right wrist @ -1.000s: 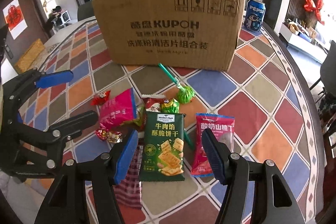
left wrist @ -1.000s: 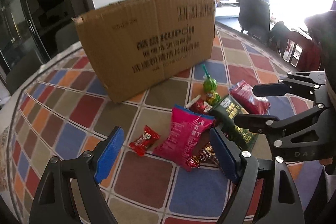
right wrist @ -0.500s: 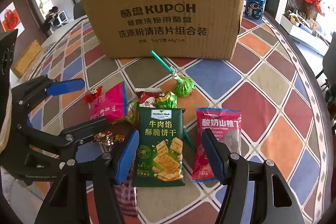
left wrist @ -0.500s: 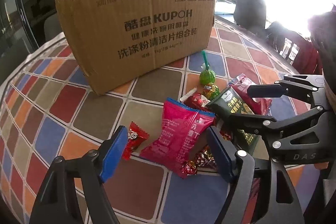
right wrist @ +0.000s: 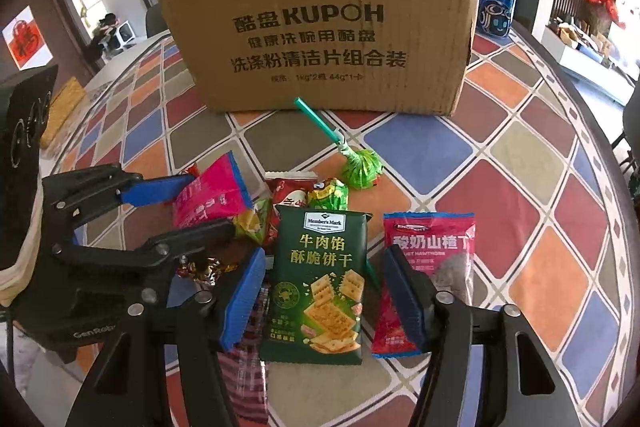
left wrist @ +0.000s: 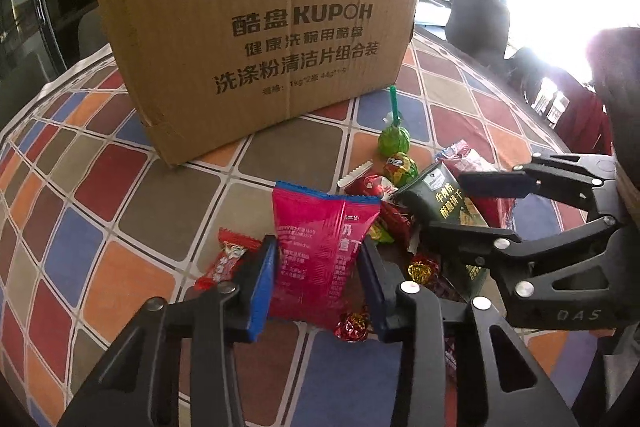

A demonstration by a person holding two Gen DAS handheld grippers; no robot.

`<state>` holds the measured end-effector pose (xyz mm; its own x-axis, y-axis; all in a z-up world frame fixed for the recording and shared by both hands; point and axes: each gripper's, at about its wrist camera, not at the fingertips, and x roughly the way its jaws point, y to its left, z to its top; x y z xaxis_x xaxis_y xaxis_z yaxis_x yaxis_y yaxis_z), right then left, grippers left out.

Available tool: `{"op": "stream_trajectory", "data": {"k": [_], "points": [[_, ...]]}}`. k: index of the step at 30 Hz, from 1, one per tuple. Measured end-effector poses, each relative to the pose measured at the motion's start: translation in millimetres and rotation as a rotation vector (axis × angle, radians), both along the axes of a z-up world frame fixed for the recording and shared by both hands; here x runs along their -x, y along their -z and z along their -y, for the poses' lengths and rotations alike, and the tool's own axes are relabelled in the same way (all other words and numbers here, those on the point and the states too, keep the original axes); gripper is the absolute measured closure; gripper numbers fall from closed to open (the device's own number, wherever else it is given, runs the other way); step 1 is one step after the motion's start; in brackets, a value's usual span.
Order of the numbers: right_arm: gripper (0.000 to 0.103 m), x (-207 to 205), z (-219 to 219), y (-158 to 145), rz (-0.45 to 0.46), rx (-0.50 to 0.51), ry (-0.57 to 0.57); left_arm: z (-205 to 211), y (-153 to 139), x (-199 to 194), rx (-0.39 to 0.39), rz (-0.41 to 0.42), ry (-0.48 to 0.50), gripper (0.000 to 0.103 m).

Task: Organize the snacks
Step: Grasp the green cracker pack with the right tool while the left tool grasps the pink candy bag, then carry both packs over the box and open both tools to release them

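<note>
A pile of snacks lies on the checked tablecloth in front of a cardboard box (left wrist: 256, 39), which also shows in the right wrist view (right wrist: 320, 23). My left gripper (left wrist: 316, 277) has closed in on the pink snack bag (left wrist: 320, 251), its blue pads at both sides of the bag. In the right wrist view the pink bag (right wrist: 208, 199) sits between the left gripper's fingers. My right gripper (right wrist: 324, 301) is open and straddles the green biscuit pack (right wrist: 320, 287). A red hawthorn bag (right wrist: 428, 267) lies just right of it.
A green lollipop (right wrist: 360, 169), small wrapped candies (left wrist: 400, 167) and a red candy (left wrist: 228, 263) lie around the bags. A Pepsi can (right wrist: 496, 7) stands behind the box at the right. The round table's edge (right wrist: 600, 131) curves along the right.
My left gripper has moved forward and narrowed its jaws around the pink bag. My right gripper has moved forward over the green biscuit pack and stays open.
</note>
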<state>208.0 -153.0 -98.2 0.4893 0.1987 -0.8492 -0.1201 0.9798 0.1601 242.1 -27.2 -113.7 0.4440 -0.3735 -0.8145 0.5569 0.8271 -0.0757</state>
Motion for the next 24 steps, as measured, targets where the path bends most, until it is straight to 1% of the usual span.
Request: {"op": "stream_trajectory", "data": {"k": [2,4,11,17,24], "points": [[0.053,-1,0,3,-0.012,-0.008,-0.002,-1,0,0,-0.002,0.0,-0.006,0.065],[0.055,-2,0,5,-0.018,-0.021,0.0,-1,-1,1,-0.001,0.002,-0.012,0.066],[0.055,1,4,4,-0.011,-0.027,0.014,-2,-9,8,0.013,0.025,-0.042,0.067],[0.055,7,6,-11,0.03,-0.031,0.018,-3,-26,12,0.028,0.059,-0.071,0.067],[0.055,10,9,-32,0.076,-0.038,0.025,-5,-51,20,0.024,0.11,-0.121,0.067]]}}
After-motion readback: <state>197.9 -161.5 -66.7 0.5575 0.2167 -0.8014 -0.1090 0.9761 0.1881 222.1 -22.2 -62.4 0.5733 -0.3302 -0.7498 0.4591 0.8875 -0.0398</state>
